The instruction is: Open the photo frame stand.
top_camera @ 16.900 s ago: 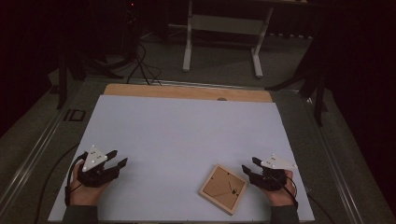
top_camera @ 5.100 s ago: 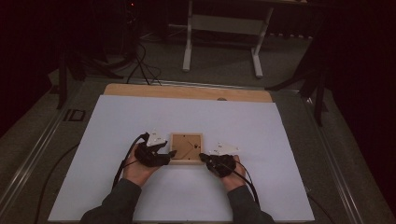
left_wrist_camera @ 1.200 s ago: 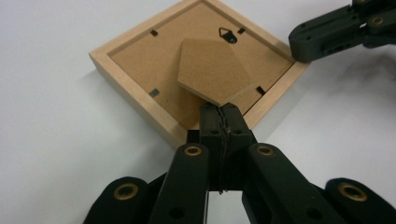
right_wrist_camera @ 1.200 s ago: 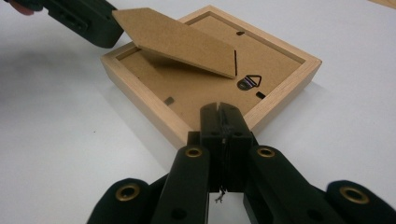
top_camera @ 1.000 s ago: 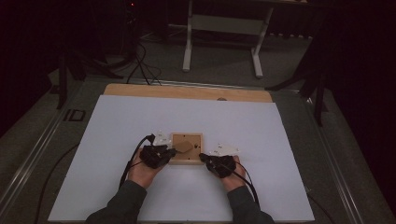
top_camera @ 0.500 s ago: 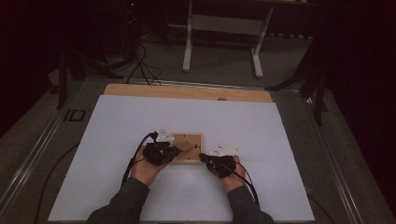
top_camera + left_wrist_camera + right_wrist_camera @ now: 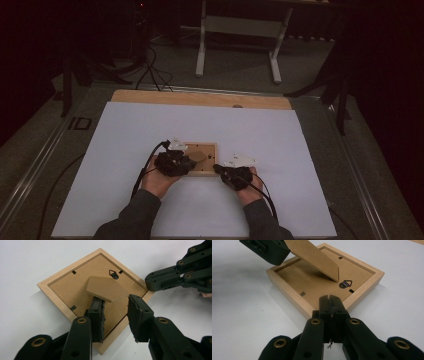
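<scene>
High view shows the picture frame (image 7: pixel 200 158) lying face down near the tabletop's middle, towards its near edge; the right gripper (image 7: pixel 329 305), clenched on nothing, presses its corner to steady it; the left gripper (image 7: pixel 115 315), its jaws just spreading, has released the raised stand flap (image 7: pixel 106 289).
</scene>
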The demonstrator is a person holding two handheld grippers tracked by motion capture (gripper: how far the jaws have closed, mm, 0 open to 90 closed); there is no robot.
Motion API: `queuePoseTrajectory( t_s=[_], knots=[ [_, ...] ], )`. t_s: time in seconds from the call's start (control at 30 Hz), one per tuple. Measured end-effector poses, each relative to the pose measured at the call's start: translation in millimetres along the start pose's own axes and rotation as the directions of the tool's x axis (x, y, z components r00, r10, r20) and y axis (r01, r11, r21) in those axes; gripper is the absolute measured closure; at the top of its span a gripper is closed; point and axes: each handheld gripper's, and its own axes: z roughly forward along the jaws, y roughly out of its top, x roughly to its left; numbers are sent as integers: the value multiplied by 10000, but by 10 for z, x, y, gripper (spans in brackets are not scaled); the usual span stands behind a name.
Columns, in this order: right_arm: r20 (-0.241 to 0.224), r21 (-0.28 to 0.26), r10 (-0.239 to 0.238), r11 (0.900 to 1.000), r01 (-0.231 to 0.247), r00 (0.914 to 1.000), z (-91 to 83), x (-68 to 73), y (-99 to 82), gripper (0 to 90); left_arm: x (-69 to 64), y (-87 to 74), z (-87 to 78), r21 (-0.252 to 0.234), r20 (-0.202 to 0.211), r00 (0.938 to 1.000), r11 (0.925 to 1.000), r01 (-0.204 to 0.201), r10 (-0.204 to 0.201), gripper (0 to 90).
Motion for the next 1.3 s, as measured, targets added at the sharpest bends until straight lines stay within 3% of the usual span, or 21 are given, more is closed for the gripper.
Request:
queuePoseTrajectory(
  t_s=[0.4, 0.7, 0.9, 1.3],
  knots=[
    [-14, 9, 0, 10000, 0, 10000, 0, -1, 0, 885, 71, 35, 69, -48, 258, 9964, 9967, 814, -812, 548],
    [-23, 13, -10, 10000, 10, 10000, -1, -1, 0, 883, 119, 70, 124, 28, 515, 9876, 9889, 1485, -1484, 500],
    [-27, 12, -9, 10000, 9, 10000, -1, -1, 0, 882, 160, 98, 169, 54, 704, 9777, 9801, 1982, -1981, 478],
    [-31, 26, -13, 10000, 13, 10000, -2, 0, 0, 882, 184, 109, 248, 320, 738, 9708, 9735, 2263, -2281, 474]
  ],
)
